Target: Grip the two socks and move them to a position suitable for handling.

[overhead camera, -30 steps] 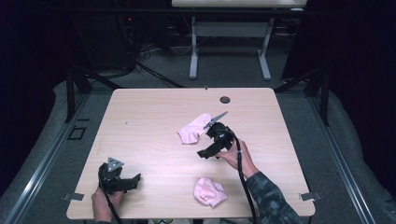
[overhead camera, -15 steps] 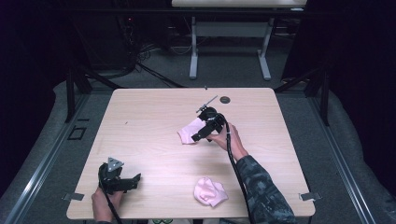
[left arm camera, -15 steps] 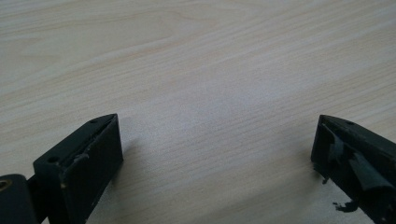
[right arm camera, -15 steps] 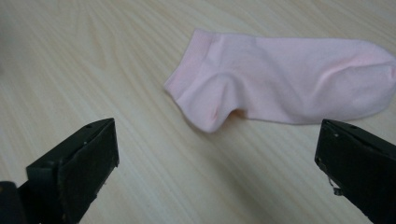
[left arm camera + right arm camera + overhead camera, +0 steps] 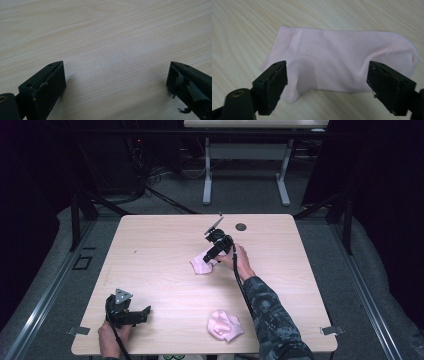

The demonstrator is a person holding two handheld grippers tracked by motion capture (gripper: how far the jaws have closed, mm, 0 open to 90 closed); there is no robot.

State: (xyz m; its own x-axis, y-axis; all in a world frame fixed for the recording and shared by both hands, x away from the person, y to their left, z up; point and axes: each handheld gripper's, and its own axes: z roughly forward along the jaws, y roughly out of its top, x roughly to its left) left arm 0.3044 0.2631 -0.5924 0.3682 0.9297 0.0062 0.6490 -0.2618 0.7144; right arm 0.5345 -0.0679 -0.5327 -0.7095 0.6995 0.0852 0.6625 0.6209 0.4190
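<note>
Change: right tool (image 5: 214,254) has moved forward over the flat pink sock (image 5: 342,62) mid-tabletop (image 5: 150,250).
Right tool: wide open, empty, straddling it.
Left tool (image 5: 131,314): open, empty, parked.
Meaning: probably a pickup next.

Each black hand-held gripper (image 5: 218,249) trails a black cable; the right sleeve (image 5: 272,320) is dark camouflage.

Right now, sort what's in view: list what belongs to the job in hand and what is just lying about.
In the job, as far as it looks:
- right gripper, jaws open around the flat pink sock
- crumpled pink sock, likely its pair

Lying about:
- left gripper, open over bare table
- dark round grommet
</note>
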